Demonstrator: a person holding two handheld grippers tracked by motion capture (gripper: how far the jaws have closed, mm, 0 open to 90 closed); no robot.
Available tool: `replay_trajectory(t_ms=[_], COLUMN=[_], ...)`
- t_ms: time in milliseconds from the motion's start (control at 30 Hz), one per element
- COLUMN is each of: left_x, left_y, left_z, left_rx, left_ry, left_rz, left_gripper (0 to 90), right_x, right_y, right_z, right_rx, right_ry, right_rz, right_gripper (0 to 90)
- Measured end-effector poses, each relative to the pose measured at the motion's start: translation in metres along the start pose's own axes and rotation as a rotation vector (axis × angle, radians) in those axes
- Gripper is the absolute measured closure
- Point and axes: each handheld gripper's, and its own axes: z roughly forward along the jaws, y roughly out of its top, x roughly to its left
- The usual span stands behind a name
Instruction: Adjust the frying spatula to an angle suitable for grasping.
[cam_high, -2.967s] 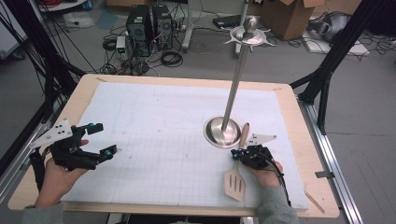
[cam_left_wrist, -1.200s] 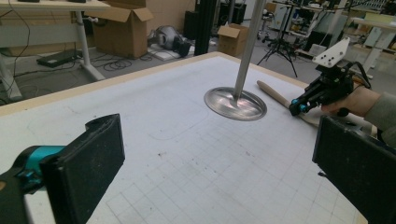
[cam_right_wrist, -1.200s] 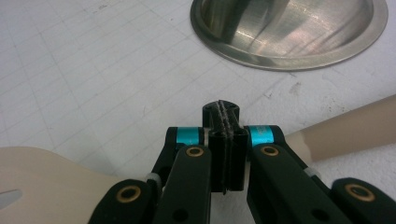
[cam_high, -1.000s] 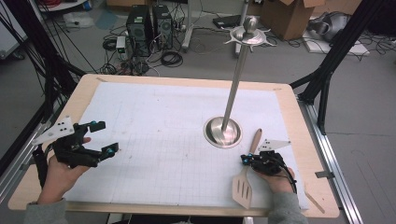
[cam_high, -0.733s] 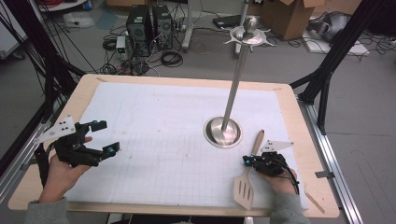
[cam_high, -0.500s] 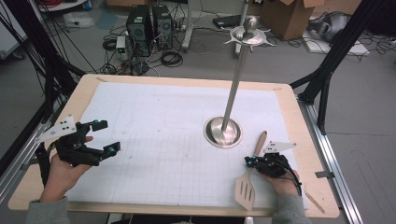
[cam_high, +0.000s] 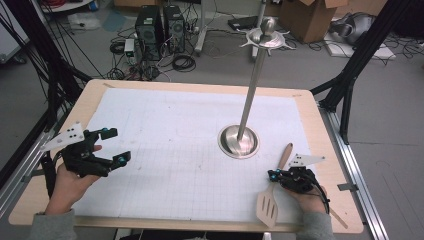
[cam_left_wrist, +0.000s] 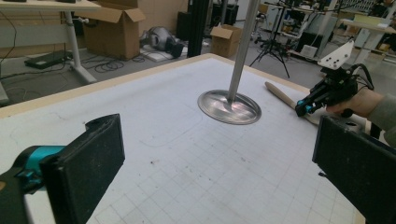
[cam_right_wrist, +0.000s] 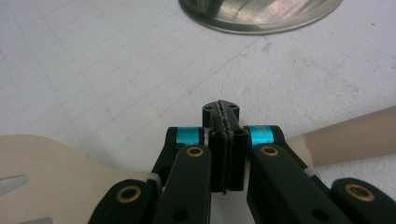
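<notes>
Spatula (cam_high: 272, 192), pale wood with a slotted blade, lies at about five o'clock on the table (cam_high: 320, 125), its handle pointing toward one o'clock and its blade toward the near edge. I hold my right gripper (cam_high: 272, 175) directly over the middle of that handle, and my right jaws are pressed together, pad against pad, above the wood; from my right gripper view they meet in a thin seam, with the spatula (cam_right_wrist: 60, 172) running across beneath them, blade at nine o'clock and handle at three o'clock. Whether the pads touch the handle I cannot tell. Just beyond, at twelve o'clock from my right gripper, stands a metal stand (cam_high: 240, 141) with a round base and a tall pole, near the spatula handle's tip but apart from it. A white grid sheet (cam_high: 165, 130) covers most of the table. My left gripper (cam_high: 114, 146) hovers at about eight o'clock on the table, well apart from the spatula, its jaws spread wide with nothing between them. From my left gripper view the stand (cam_left_wrist: 229, 106) sits ahead at twelve o'clock, and my right gripper (cam_left_wrist: 303, 108) shows at two o'clock.
</notes>
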Motion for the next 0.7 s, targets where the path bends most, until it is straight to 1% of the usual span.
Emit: replay_trajectory(t_ms=[700], left_x=[0.000], left_y=[0.002], left_z=[0.008], left_rx=[0.002], left_ry=[-0.018], left_rz=[0.001], left_gripper=[2.7], right_x=[-0.005], right_y=[-0.015], right_z=[-0.019], right_rx=[-0.007], right_ry=[-0.020], right_rz=[0.028], right_gripper=[90.0])
